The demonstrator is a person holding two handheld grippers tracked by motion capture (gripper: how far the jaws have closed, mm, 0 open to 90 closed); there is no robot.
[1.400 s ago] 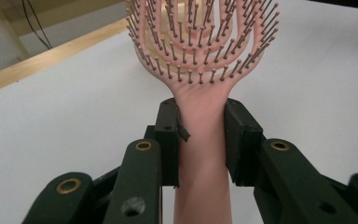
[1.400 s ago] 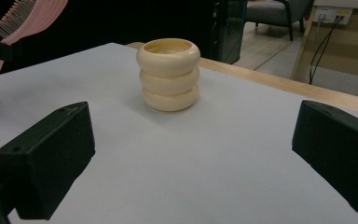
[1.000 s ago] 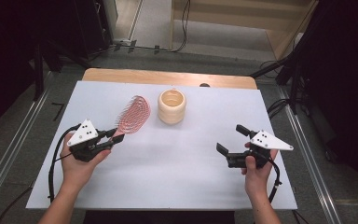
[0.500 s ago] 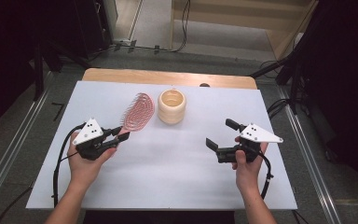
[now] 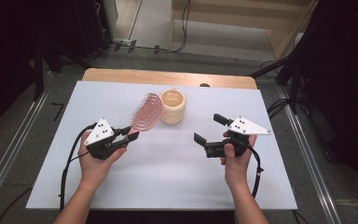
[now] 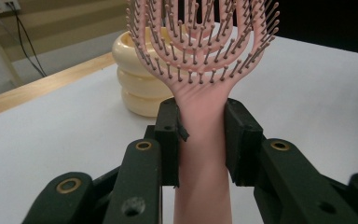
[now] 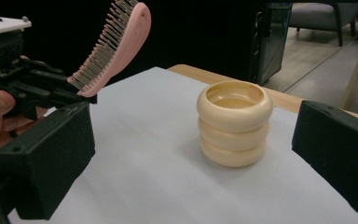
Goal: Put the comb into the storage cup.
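A pink vented hairbrush [image 5: 147, 112] [image 6: 200, 60] [image 7: 109, 46] is held up off the table by its handle, tilted toward a cream ribbed cup [image 5: 173, 106] [image 6: 137, 77] [image 7: 234, 123]. My left gripper [image 5: 128, 134] [image 6: 200, 135] is shut on the brush handle, left of the cup. My right gripper [image 5: 209, 129] [image 7: 191, 163] stands open to the right of the cup, its jaws pointing at it with the cup framed between them, nothing held.
The white tabletop [image 5: 168, 177] has a wooden strip [image 5: 168, 77] along its far edge. Dark stands and cables lie on the floor around it. Metal rails [image 5: 9, 154] run along both sides.
Both hands have moved forward toward the cup. The left gripper carried the brush nearer the cup, and the right gripper shifted left and forward.
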